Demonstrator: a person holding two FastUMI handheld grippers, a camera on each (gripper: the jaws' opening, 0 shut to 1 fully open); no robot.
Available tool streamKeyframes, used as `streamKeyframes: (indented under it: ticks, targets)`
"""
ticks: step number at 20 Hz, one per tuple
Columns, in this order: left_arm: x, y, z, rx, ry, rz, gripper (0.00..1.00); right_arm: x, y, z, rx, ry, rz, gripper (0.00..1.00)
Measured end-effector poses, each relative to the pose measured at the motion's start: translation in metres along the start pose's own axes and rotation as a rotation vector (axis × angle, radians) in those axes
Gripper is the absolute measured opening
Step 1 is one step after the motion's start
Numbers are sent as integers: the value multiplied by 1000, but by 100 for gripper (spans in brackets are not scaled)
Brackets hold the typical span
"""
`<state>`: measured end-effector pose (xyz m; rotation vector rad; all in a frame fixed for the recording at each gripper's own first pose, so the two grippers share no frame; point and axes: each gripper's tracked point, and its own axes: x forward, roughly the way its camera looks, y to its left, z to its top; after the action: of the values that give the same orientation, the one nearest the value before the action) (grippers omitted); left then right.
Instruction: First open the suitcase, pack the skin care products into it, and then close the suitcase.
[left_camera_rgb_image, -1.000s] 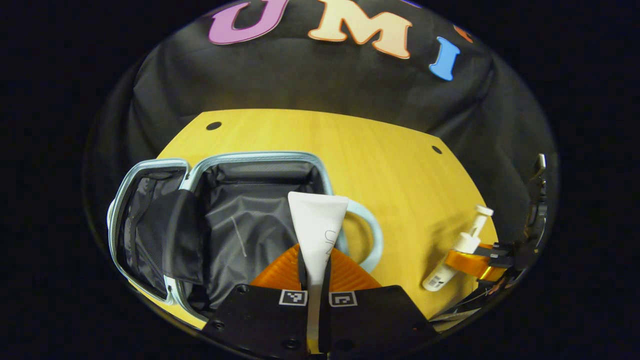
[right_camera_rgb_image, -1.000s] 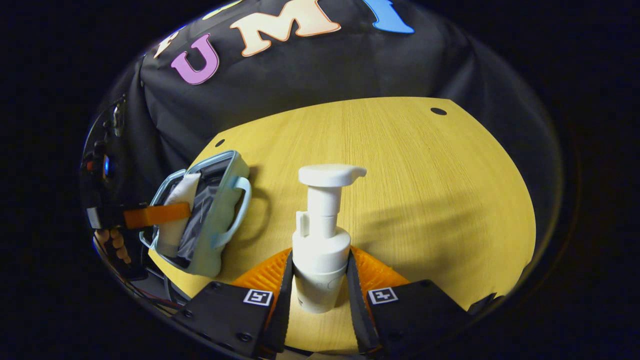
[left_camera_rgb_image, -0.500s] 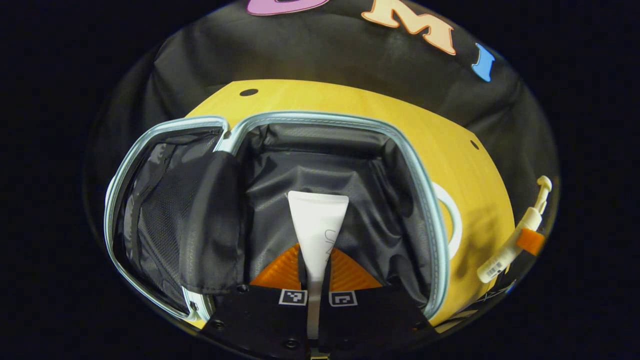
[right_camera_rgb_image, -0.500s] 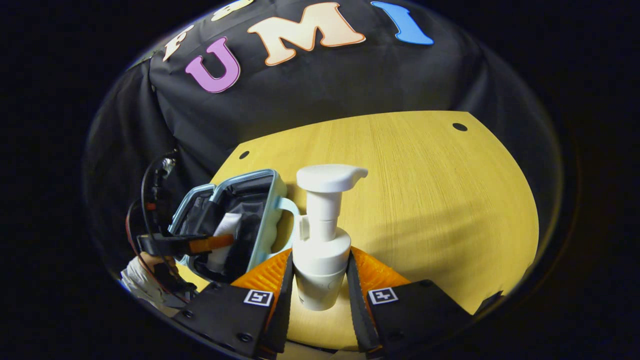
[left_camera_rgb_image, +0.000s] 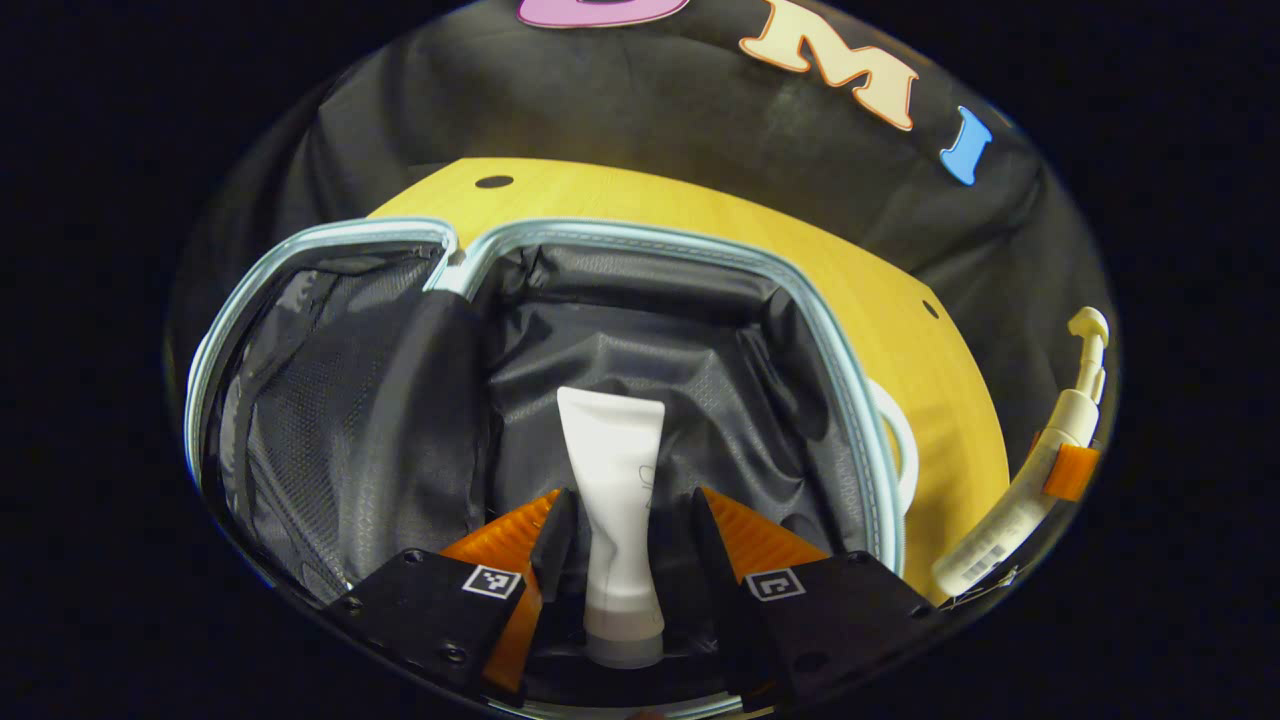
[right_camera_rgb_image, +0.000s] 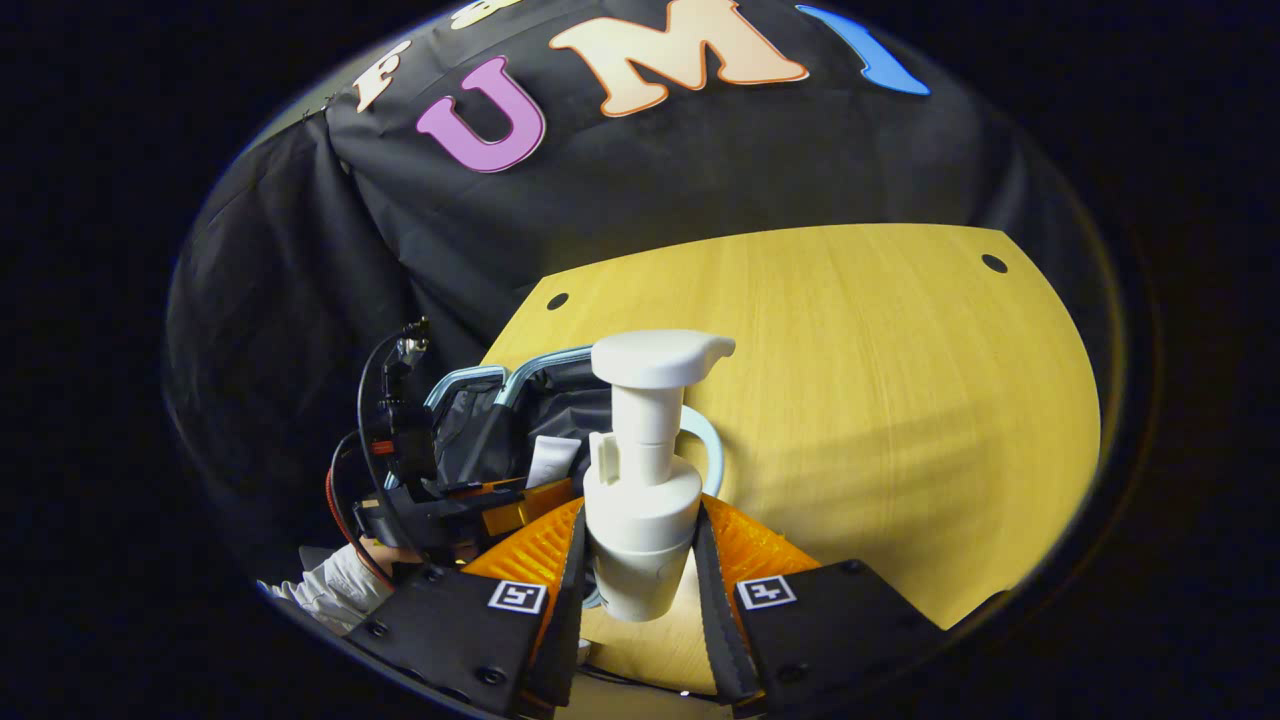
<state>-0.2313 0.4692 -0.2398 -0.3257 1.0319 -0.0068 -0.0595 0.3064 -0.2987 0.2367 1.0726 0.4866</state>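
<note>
Change noted: half a second ago the left gripper (left_camera_rgb_image: 622, 520) was clamped on the white tube (left_camera_rgb_image: 612, 480); now its fingers stand apart on either side of the tube, with a gap showing between each pad and the tube.
Meaning for the task: the tube reads as released inside the suitcase (left_camera_rgb_image: 700, 250), so the first product is judged packed (whether it has fully settled on the lining cannot be told).
Suitcase: open on the counter (left_camera_rgb_image: 700, 215), dark lining exposed, pale blue zip rim all round; lid half with mesh pocket (left_camera_rgb_image: 300, 420) lying to the left in the left gripper view.
Tube, position: in the main compartment, cap end nearest the camera, crimped end pointing away.
Right gripper (right_camera_rgb_image: 640, 560): closed on the pump bottle (right_camera_rgb_image: 645, 470), a finger pressing each side of the body; bottle held upright, pump head on top.
Pump bottle, position: carried above the counter, just beside the suitcase's handle side; it has come nearer the case over the last second.
Count, suitcases: one.
Count, skin care products: two seen (one tube, one pump bottle).
Count, grippers: two.
Count, carry handles on the case: one.
Remaining, judged: bottle to go in, then the lid to be shut.
</note>
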Motion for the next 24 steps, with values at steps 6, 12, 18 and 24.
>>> streamKeyframes:
  ticks: [6,12,18,24]
  targets:
    - [-55,-1,57,0,-174,-24,68,39,47,-10,-50,70,80,53]
    - [-108,81,69,-73,-261,122,72,90,59,-47,-121,198,54,53]
    - [-154,174,41,-207,-264,280,68,124,58,-49,-144,236,-21,54]
    - [-175,252,33,-253,-267,415,73,121,54,-41,-148,210,-71,72]
